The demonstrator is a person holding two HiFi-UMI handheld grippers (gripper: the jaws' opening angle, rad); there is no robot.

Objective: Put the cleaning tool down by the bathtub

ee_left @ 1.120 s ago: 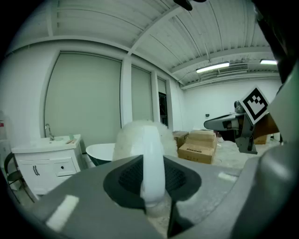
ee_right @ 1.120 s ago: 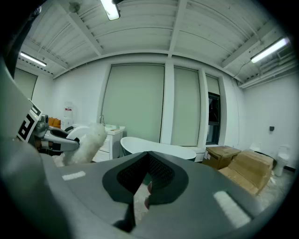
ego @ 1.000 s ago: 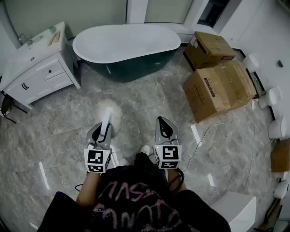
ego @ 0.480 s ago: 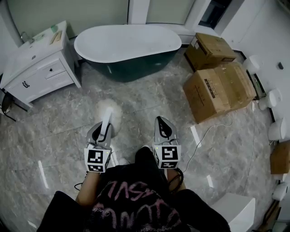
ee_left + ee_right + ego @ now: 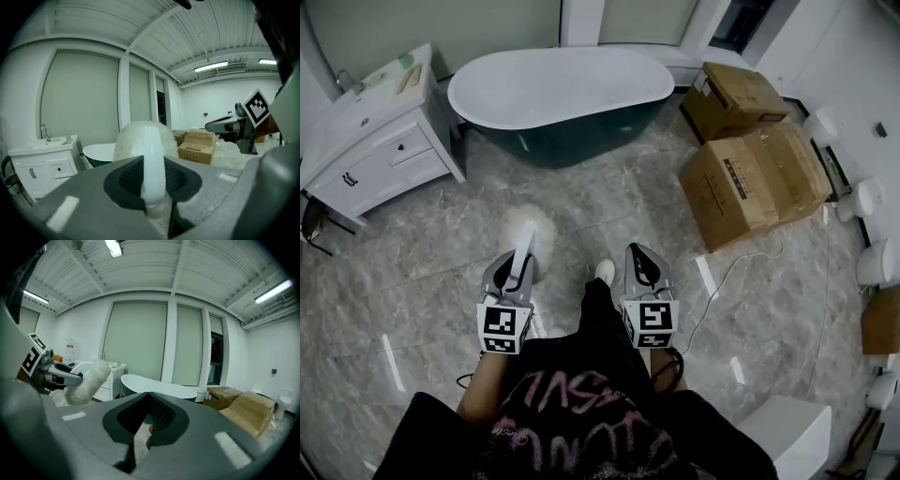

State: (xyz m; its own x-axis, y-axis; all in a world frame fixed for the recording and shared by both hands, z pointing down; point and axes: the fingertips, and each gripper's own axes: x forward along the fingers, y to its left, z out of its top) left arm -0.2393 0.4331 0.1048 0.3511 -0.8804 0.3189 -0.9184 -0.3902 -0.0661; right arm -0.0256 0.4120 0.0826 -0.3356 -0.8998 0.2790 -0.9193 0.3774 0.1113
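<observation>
Left gripper [image 5: 512, 274]: jaws clamped on the handle of the cleaning tool [image 5: 526, 236], fluffy head forward.
Right gripper [image 5: 644, 270]: jaws together, empty.
Bathtub [image 5: 562, 94]: well ahead.
Technique: approach the tub, lower gently, then release.

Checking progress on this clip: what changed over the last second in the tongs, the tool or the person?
The person's white shoe has stepped forward between the two tongs, towards the white and dark green bathtub. Nothing was taken or let go. The left tongs stay shut on the handle of the white fluffy duster, and the right tongs stay shut and empty. Both barely shifted.
</observation>
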